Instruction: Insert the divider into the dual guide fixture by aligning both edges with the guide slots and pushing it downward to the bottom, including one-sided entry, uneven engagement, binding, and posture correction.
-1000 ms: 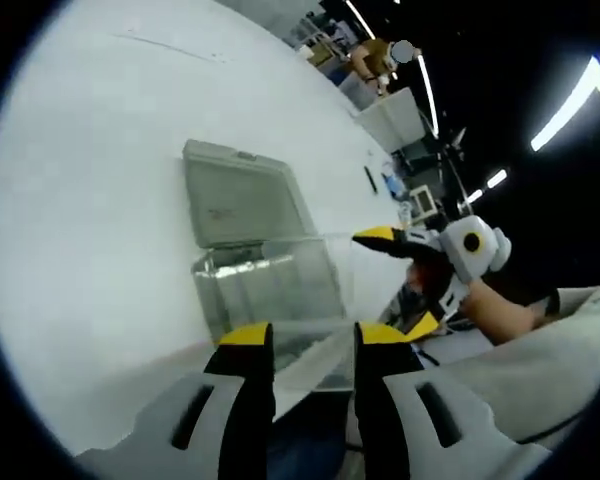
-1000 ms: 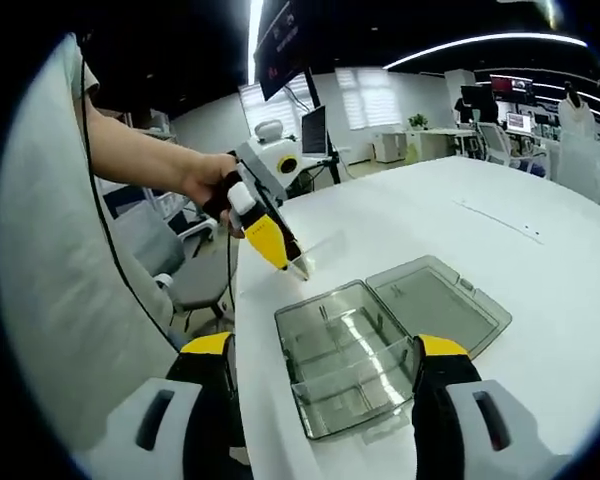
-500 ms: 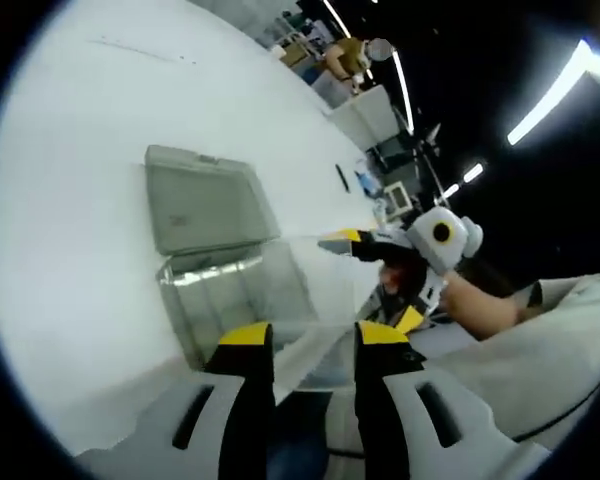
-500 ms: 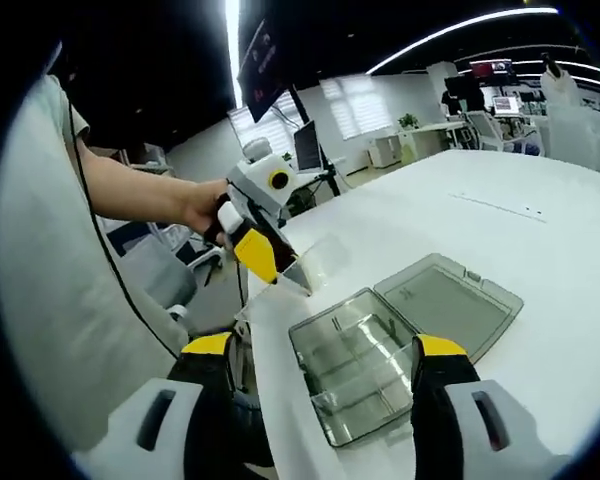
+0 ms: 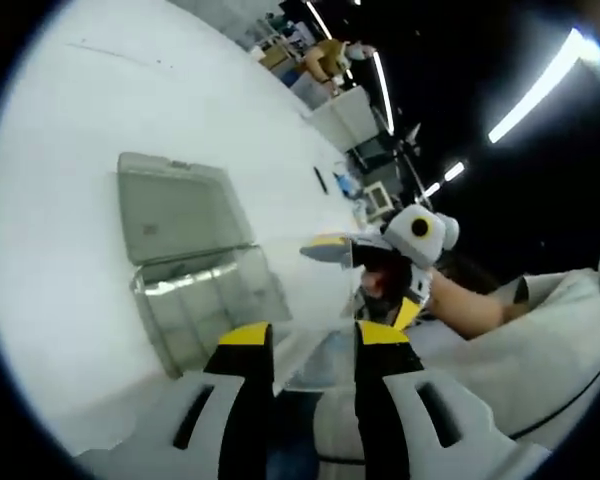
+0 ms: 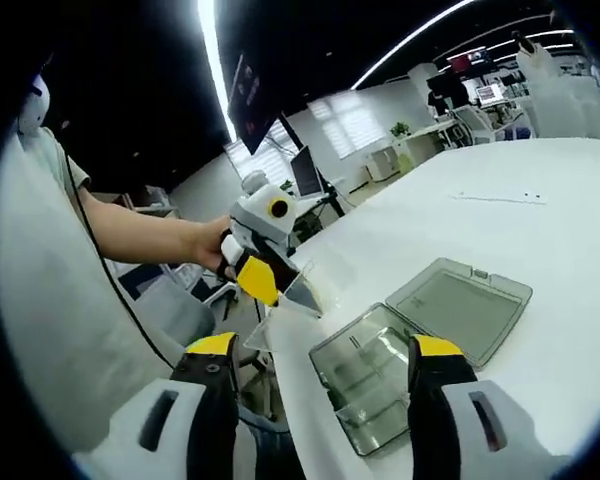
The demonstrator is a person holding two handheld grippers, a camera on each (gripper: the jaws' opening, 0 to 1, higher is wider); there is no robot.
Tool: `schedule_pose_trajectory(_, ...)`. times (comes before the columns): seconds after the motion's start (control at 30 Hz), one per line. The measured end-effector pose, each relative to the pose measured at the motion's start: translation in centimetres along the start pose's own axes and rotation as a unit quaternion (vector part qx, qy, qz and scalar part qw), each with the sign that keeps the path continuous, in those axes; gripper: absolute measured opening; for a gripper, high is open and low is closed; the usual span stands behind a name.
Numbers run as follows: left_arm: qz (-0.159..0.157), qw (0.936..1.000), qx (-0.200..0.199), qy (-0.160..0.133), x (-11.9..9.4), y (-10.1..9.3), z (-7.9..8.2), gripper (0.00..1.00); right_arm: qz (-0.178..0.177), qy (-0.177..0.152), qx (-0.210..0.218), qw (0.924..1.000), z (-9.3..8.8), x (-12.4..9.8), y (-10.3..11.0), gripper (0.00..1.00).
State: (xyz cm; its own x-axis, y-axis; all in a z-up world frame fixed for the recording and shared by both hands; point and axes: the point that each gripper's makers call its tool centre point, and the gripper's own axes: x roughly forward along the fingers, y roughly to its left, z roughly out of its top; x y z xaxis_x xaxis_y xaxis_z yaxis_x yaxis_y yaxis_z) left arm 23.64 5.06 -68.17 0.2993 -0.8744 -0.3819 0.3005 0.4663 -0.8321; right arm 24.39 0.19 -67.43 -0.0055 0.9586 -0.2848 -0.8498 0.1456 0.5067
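Note:
A clear plastic box (image 5: 202, 300) with inner guide walls lies on the white table (image 5: 70, 140), its lid (image 5: 172, 205) folded open flat behind it. My left gripper (image 5: 312, 338) is shut on a thin clear divider (image 5: 315, 355) that sticks out forward. In the right gripper view the left gripper (image 6: 270, 288) holds the divider (image 6: 302, 295) in the air just left of the box (image 6: 375, 375), near the table edge. My right gripper (image 6: 325, 347) is wide open with nothing in it, in front of the box. It also enters the left gripper view as the right gripper (image 5: 365, 280).
The table edge (image 6: 280, 350) runs just left of the box, with office chairs and floor beyond it. A person's forearm (image 6: 140, 235) and pale sleeve lie at the left. Desks and monitors stand far behind. The open lid (image 6: 462, 308) lies right of the box.
Both cameras have drawn back and tilted, so the box looks smaller and farther. The left gripper still holds the divider, now a little farther from the box, over the table edge.

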Motion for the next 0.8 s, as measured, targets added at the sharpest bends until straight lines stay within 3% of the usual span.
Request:
schedule_pose_trajectory(0.4,-0.032,0.9994,0.012,-0.004,0.6,-1.5,0.0,0.26,0.021,-0.022,0.036,0.9989,0.7,0.0,0.7,0.63)
schedule_pose_trajectory(0.5,-0.044,0.9989,0.015,-0.005,0.7,-2.0,0.0,0.26,0.027,-0.045,0.059,0.9969,1.5,-0.2,0.8,0.63)
schedule_pose_trajectory(0.8,-0.069,0.9974,0.022,-0.006,1.1,-2.9,0.3,0.26,0.036,-0.066,0.085,0.9936,2.5,-0.1,0.8,0.61)
